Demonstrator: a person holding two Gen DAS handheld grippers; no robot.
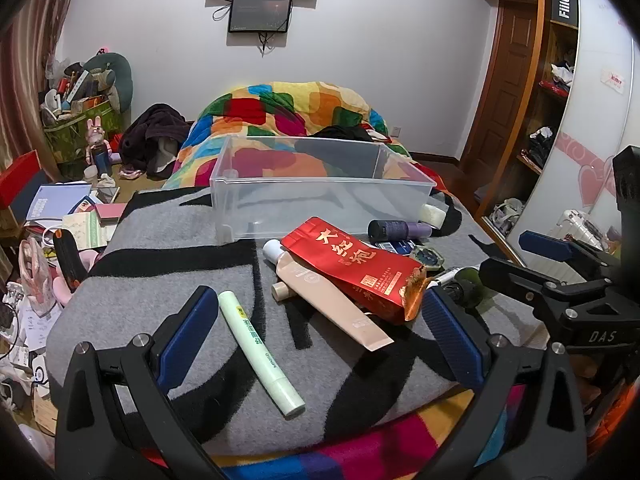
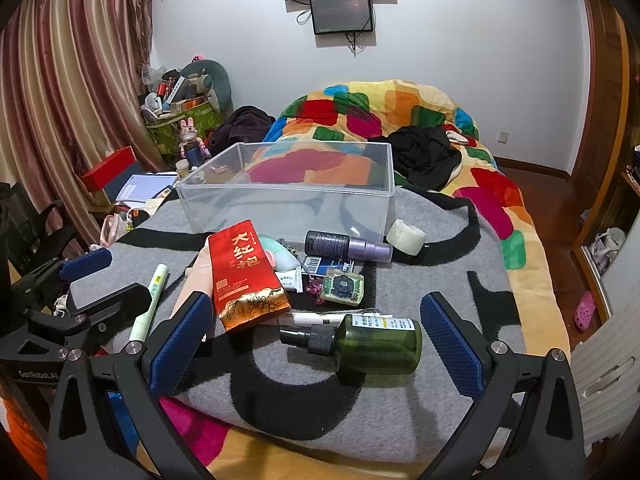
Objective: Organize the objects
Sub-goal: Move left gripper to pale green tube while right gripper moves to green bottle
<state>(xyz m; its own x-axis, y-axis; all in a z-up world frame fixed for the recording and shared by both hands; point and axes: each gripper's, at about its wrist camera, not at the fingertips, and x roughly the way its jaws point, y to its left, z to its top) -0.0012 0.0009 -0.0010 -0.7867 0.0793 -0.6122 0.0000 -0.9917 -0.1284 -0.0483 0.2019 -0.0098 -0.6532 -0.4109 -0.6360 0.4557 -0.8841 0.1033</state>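
A clear plastic bin [image 1: 320, 188] [image 2: 288, 196] stands empty on the grey and black blanket [image 1: 168, 240]. In front of it lie a red tea pouch [image 1: 352, 268] [image 2: 246, 276], a beige tube [image 1: 332, 300], a pale green tube [image 1: 260, 344] [image 2: 150, 300], a purple-capped dark bottle [image 1: 400, 229] [image 2: 344, 245], a tape roll [image 2: 406, 236] and a green spray bottle [image 2: 368, 342]. My left gripper [image 1: 320, 324] is open above the green and beige tubes. My right gripper [image 2: 320, 340] is open around the spray bottle, not touching it.
A small green patterned block [image 2: 343, 288], a blue packet [image 2: 328, 266] and a mint pouch [image 2: 280, 258] lie behind the spray bottle. A colourful duvet [image 2: 400, 120] with black clothes [image 2: 428, 156] fills the bed beyond the bin. Clutter covers the floor at left [image 1: 72, 208].
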